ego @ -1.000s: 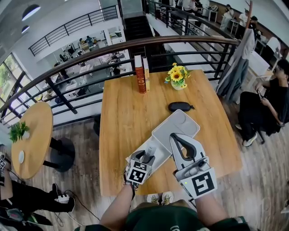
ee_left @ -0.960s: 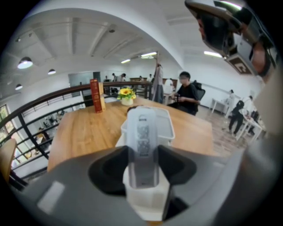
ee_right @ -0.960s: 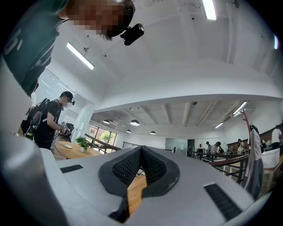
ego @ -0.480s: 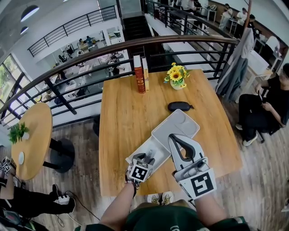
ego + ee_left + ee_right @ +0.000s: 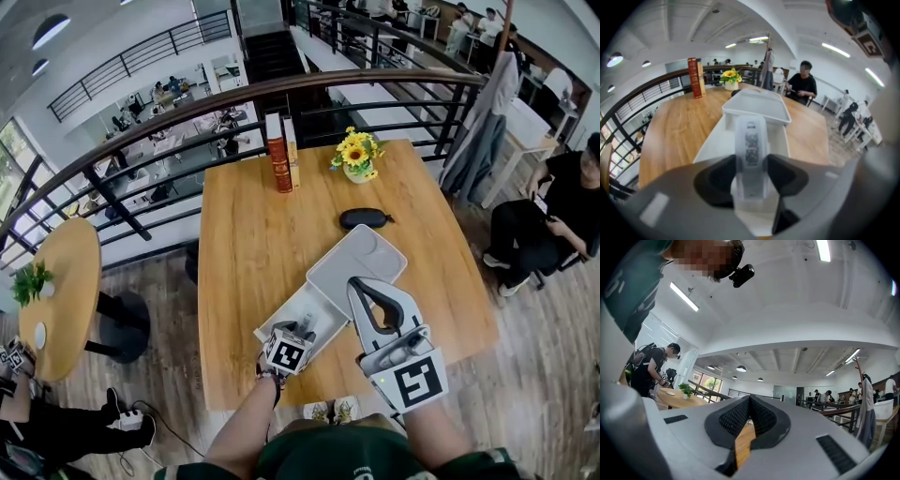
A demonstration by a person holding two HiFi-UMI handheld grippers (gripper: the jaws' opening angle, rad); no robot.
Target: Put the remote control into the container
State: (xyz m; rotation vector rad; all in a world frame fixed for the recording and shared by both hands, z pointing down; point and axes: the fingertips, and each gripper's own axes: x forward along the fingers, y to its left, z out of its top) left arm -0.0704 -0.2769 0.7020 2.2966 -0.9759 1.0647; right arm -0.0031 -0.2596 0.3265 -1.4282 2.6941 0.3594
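Observation:
A white remote control (image 5: 751, 150) sits lengthwise between the dark pads of my left gripper (image 5: 751, 172), which is shut on it. The remote's far end points down into an open white container (image 5: 715, 140), which lies near the front edge of the wooden table (image 5: 248, 244). In the head view the left gripper (image 5: 302, 330) hangs low over that container (image 5: 279, 321). A second white tray (image 5: 361, 258) touches the container's far end. My right gripper (image 5: 360, 287) is raised to the right of the container, its jaws shut on nothing; in the right gripper view (image 5: 749, 399) it points slightly upward.
At the back of the table stand two books (image 5: 278, 152) and a vase of sunflowers (image 5: 354, 159); a black pouch (image 5: 363, 217) lies behind the tray. A railing (image 5: 141, 202) runs behind the table. A person (image 5: 553, 225) sits at the right, and a round table (image 5: 56, 291) stands left.
My left gripper has sunk with the remote toward the container and tipped further downward. The right gripper has kept still.

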